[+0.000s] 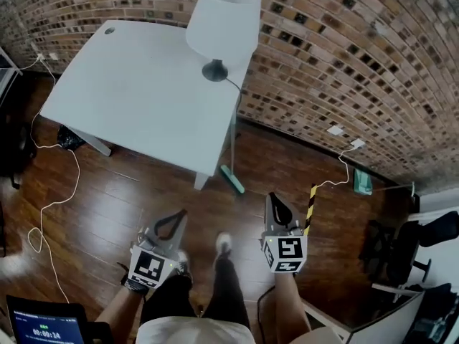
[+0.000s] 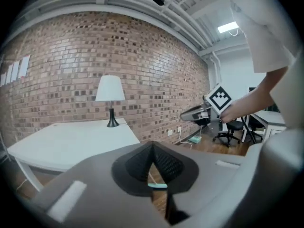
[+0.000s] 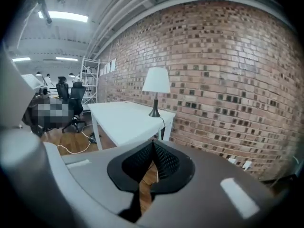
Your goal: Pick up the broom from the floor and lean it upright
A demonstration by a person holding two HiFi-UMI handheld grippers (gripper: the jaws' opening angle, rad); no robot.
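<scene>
Broom [image 1: 232, 178]: teal head on the wooden floor [image 1: 122, 199] by the near right corner of the white worktop [image 1: 143, 99]. Its thin pole rises upright along the worktop's right edge and leans against it. No tool touches it.

Left tool [image 1: 179, 215]: held low in front of the person and well short of the broom. Its own view shows the jaw tips together, nothing between them [image 2: 153, 145].

Right tool [image 1: 272, 196]: level with the left one and just right of the broom's line. Jaws closed, empty [image 3: 153, 143].

Lamp [image 1: 222, 20] with white shade stands at the worktop's far right edge, above the broom. Brick wall [image 1: 344, 63] behind. White cable [image 1: 54, 192] trails across the floor at left.
</scene>
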